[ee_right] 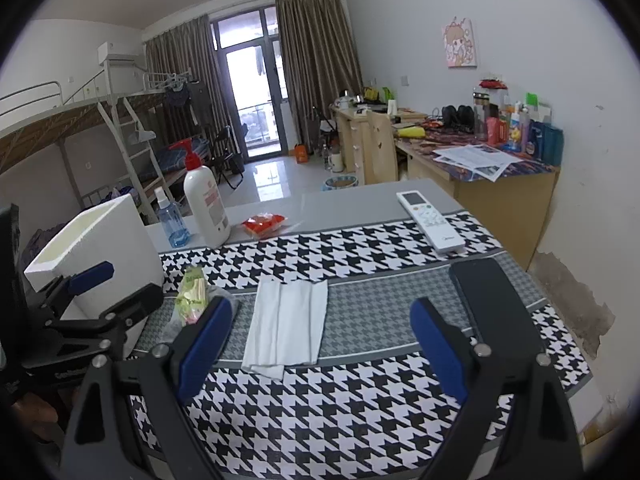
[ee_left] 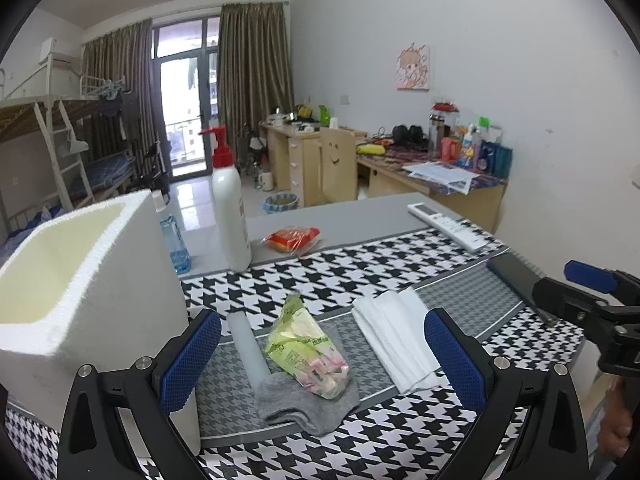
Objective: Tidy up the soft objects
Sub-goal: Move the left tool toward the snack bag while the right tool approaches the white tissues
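Observation:
A grey sock [ee_left: 304, 402] lies on the houndstooth mat, with a green snack bag [ee_left: 306, 350] and a white tube [ee_left: 248, 346] on it. A folded white cloth [ee_left: 394, 340] lies to their right; it also shows in the right wrist view [ee_right: 286, 326], as does the bag [ee_right: 192, 298]. A white foam box [ee_left: 76, 280] stands open at the left, also seen in the right wrist view [ee_right: 100, 248]. My left gripper [ee_left: 322, 364] is open over the sock and bag, empty. My right gripper [ee_right: 320, 354] is open and empty, near the cloth.
A white pump bottle [ee_left: 230, 216], a blue spray bottle [ee_left: 174, 244] and a red snack packet [ee_left: 294, 238] stand at the table's far side. A remote [ee_right: 430, 220] and a black phone [ee_right: 494, 300] lie at the right. Desks and a bunk bed stand beyond.

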### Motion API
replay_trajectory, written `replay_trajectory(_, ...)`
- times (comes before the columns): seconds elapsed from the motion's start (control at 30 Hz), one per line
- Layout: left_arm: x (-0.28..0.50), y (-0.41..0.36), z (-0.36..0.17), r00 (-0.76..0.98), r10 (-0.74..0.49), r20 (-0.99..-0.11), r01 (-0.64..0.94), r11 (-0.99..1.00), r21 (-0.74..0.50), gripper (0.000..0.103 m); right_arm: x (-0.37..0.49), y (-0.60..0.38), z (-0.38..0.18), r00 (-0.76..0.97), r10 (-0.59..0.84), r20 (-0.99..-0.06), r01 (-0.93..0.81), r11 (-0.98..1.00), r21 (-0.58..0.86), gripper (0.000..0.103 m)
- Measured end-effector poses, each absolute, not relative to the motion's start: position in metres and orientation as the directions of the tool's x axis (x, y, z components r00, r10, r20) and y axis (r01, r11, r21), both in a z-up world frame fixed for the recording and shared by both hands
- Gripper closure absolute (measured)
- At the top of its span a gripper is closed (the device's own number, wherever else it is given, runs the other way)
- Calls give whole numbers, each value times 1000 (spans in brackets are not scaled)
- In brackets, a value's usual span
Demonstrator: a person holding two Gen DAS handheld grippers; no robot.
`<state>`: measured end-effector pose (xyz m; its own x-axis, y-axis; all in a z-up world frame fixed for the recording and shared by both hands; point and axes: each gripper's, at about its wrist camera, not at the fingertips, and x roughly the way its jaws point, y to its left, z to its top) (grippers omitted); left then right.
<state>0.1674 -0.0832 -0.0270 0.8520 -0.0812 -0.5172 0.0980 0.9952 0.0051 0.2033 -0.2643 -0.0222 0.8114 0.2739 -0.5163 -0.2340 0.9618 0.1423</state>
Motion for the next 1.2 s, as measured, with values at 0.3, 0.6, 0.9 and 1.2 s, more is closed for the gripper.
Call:
replay_trajectory(0.3, 183, -84, -44, 830, -35, -556, 41, 999, -2, 1, 219, -269, -34, 781, 286, -555, -239, 958, 158, 10)
replay_trajectory(0.6, 195, -82, -57, 806, -7, -591, -2, 1000, -14, 5, 234, -257, -48, 735, 314, -601, -281, 948, 151, 10)
replay_trajectory(0.9, 207, -78, -70, 767, 22, -641, -34, 999, -6, 23, 242, -246, -54, 703, 337, -627, -309, 938, 157, 10)
replay_trajectory(1.2, 216, -75, -79, 730, -3, -683, -27, 999, -33, 38, 255, -237, -59, 677, 347, -649, -324, 932, 160, 10)
